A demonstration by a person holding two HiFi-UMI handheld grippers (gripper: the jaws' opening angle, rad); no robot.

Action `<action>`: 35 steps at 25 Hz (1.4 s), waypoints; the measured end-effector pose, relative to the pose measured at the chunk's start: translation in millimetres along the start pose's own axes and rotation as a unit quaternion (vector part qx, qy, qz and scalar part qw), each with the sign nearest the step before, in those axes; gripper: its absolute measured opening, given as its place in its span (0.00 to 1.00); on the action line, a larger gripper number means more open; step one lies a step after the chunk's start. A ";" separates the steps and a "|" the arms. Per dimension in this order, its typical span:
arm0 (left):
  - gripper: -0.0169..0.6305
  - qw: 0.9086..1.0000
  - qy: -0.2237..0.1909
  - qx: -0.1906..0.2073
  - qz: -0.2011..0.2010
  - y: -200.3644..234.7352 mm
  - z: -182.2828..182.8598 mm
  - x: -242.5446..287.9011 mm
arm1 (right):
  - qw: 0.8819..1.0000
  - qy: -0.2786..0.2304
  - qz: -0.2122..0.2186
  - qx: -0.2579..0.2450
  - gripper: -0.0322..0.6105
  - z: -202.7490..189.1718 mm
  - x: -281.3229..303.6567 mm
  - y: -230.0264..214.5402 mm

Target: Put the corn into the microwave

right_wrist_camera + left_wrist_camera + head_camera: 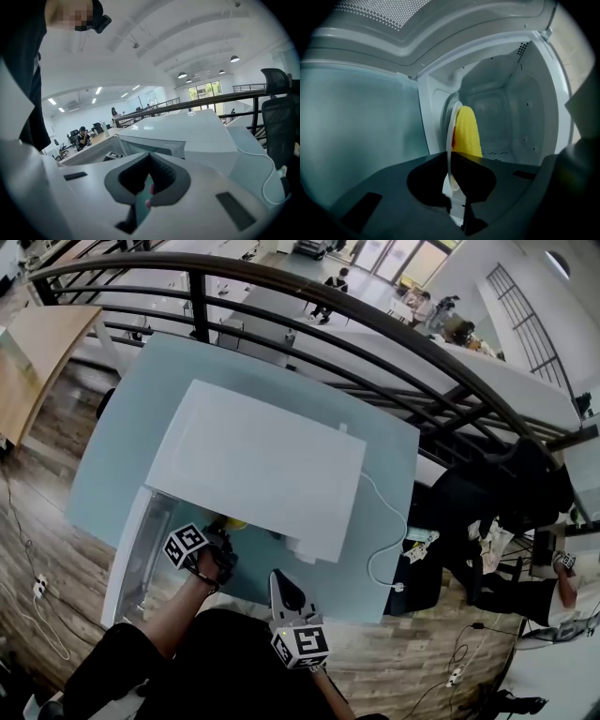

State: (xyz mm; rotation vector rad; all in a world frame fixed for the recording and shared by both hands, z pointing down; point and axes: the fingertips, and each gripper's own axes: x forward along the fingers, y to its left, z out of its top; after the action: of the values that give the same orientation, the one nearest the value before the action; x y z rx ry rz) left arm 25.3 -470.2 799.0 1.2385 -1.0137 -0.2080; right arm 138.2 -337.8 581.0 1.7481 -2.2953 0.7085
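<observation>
White plate [450,136] bearing yellow corn [468,131] sits clamped in nearly-closed left tool [454,190]

A: Colour of the corn [467,131]?
B: Yellow, ribbed with fine rows of kernels. White for the plate [450,140].
A: And the microwave [262,465]?
B: White outside, pale grey inside, speckled with small dark holes.
A: Table [127,442]?
B: Pale blue-grey. Brown wood grain on the floor [56,549]; black-and-white squares on the marker cubes [185,546].
</observation>
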 end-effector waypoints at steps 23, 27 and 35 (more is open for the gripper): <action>0.08 0.991 0.009 0.127 0.039 -5.4 0.4 10.7 | 1.000 0.003 -0.004 0.006 0.06 -6.3 1.3 1.3; 0.16 0.987 0.014 0.147 0.061 -0.1 1.2 8.2 | 1.000 0.004 -0.005 0.006 0.06 -9.2 -2.0 3.8; 0.25 0.980 0.023 0.189 0.063 -1.6 0.6 0.8 | 1.000 -0.003 -0.007 0.007 0.06 -9.0 -4.9 9.8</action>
State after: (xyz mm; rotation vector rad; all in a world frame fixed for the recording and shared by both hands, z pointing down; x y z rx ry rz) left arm 25.9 -471.7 798.0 1.5069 -1.1199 0.1175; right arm 129.0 -327.4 584.3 1.7740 -2.2853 0.7181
